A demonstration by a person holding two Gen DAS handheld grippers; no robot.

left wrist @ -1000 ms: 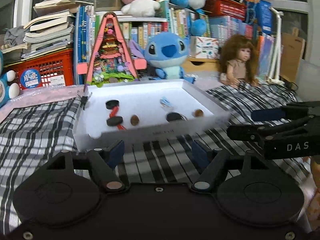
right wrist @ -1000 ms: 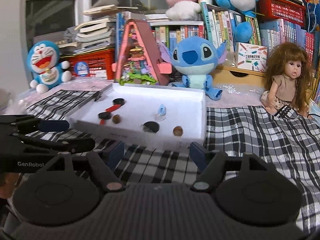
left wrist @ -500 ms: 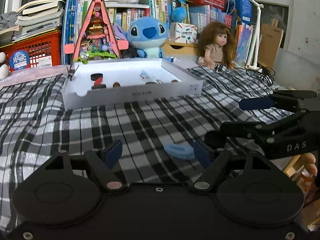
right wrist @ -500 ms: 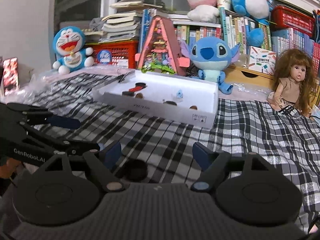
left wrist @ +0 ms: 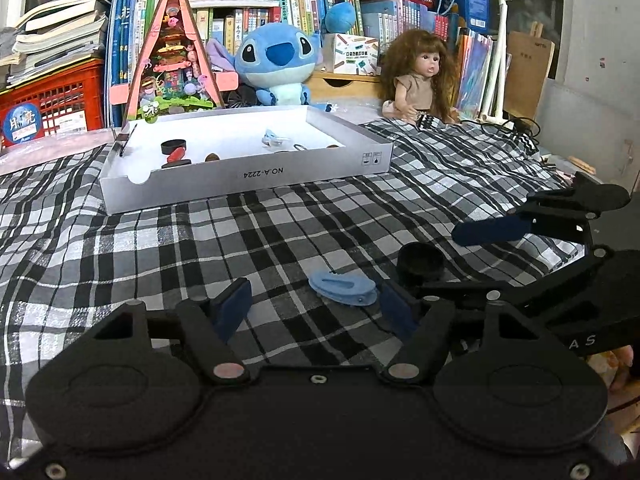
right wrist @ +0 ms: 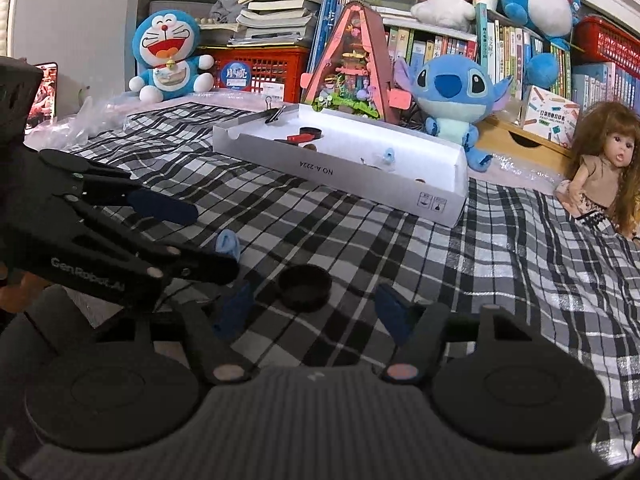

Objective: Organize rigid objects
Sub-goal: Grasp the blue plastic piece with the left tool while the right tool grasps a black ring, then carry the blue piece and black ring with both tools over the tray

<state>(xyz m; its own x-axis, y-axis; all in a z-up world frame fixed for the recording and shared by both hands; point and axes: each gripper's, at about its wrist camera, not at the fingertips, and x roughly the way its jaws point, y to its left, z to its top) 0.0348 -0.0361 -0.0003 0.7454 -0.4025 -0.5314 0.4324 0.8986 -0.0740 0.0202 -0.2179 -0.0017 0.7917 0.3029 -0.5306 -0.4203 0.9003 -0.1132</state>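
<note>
- You work over a black-and-white checked cloth [left wrist: 224, 248].
- On it lies a white shallow box [left wrist: 248, 174], further back.
- Near you lie a blue clip [left wrist: 343, 288] and a black round cap [right wrist: 305, 287], close together.
- A long-haired doll [right wrist: 604, 172] sits at its right edge.

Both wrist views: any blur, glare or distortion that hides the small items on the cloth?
Left wrist view: sharp, fisheye bends the edges; blue clip and black cap read clearly. Right wrist view: equally sharp, dimmer at left; the left tool hides part of the clip.
</note>
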